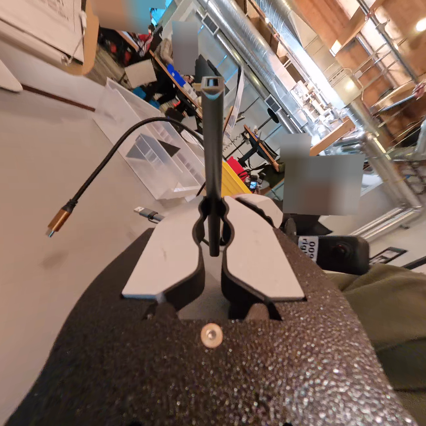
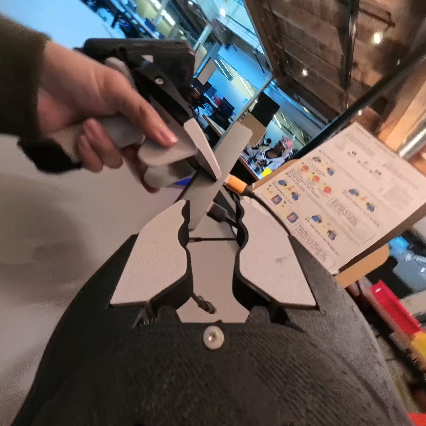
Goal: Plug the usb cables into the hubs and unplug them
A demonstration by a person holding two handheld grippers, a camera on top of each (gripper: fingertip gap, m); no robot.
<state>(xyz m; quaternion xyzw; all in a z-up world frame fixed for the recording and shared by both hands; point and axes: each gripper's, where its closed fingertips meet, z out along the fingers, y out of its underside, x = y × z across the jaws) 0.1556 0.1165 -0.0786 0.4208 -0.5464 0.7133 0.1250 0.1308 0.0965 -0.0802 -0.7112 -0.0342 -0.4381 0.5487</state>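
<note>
White table (image 1: 57, 161); left tool (image 1: 213, 214) pinching slim dark hub (image 1: 212, 143)

Pale grey fingers (image 1: 170, 260) with black scalloped edges are seen; behind them, a speckled black body (image 1: 230, 380), a silver screw (image 1: 211, 335), an olive sleeve (image 1: 380, 290).

The bench (image 1: 46, 161) is a plain pale grey surface. In the left wrist view a small silver-and-blue USB adapter (image 1: 148, 214) lies flat on it close to the middle, at about nine o'clock. A clear plastic organiser box (image 1: 161, 161) rests on it at about eleven o'clock, near the far edge, with further clear trays (image 1: 119, 96) behind it. A white board (image 1: 7, 78) sits at ten o'clock, at the frame's rim.
</note>
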